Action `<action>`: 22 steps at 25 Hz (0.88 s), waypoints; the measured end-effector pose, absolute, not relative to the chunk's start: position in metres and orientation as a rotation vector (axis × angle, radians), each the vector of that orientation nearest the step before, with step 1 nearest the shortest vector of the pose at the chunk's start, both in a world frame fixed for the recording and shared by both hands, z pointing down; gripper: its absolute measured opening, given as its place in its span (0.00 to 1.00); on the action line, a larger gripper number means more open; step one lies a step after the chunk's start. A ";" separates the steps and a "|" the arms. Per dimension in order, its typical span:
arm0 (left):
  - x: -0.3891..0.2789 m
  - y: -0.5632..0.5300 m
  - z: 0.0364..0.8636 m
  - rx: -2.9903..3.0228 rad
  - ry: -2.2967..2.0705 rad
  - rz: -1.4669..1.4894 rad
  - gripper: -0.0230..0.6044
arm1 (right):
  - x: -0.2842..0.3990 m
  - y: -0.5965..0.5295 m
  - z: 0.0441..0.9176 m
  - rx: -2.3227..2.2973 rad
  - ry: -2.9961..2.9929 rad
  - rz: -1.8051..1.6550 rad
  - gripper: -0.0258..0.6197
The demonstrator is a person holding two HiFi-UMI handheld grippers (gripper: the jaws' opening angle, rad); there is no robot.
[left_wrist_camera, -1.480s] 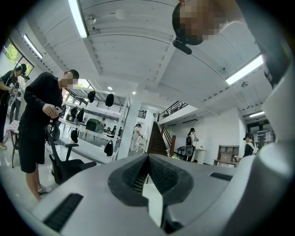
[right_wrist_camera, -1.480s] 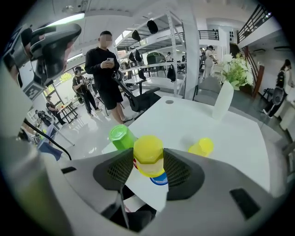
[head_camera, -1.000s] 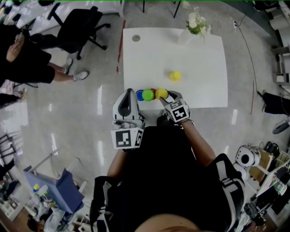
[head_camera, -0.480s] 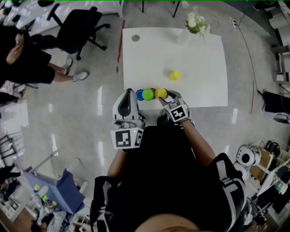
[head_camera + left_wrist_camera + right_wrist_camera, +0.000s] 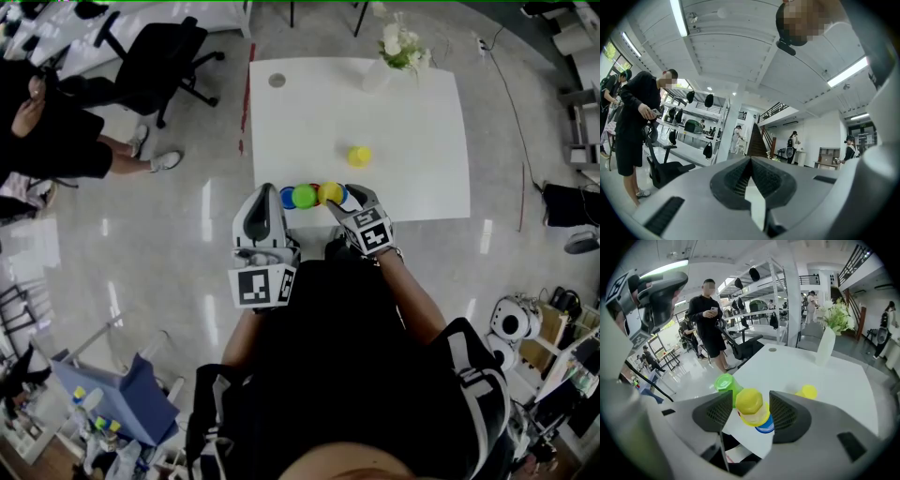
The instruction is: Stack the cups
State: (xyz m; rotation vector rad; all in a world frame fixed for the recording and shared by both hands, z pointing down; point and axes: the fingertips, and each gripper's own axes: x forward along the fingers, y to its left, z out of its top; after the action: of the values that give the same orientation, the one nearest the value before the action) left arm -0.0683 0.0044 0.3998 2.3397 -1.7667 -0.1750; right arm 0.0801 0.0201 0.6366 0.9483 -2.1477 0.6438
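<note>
Head view first: the cups are bunched right at the near edge of the white desk. There's a blue cup, then a green cup just beside it, then the yellow cup that the right gripper is angled down over.

In the right gripper view that yellow cup sits upside down on top of a little stack with a blue rim at the bottom. The right gripper's fingers have just been opening. They stand wide on either side of it with a sliver of gap each way, so it isn't pinched. The green cup is just beside the stack on the left.

A second yellow cup sits alone near the middle of the desk, well apart from the rest. A white vase with flowers is at the far edge.

The left gripper hangs level off the near edge, fingers pressed together on nothing.
</note>
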 end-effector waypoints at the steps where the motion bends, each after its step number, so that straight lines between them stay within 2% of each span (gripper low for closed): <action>1: -0.066 0.004 0.401 2.347 -1.763 -0.173 0.07 | 0.082 0.017 0.631 0.971 -2.162 0.639 0.44; 9: -0.046 -0.008 0.397 2.391 -1.714 -0.173 0.07 | 0.119 -0.019 0.597 1.219 -2.208 0.601 0.44; 22: -0.013 -0.030 0.397 2.423 -1.680 -0.134 0.07 | 0.180 -0.067 0.628 1.343 -2.086 0.649 0.43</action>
State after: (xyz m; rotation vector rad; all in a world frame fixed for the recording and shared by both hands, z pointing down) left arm -0.0130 -0.0301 0.3969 2.4235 -1.6800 -0.1340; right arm 0.1798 -0.0667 0.6282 1.3431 -2.0859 0.6491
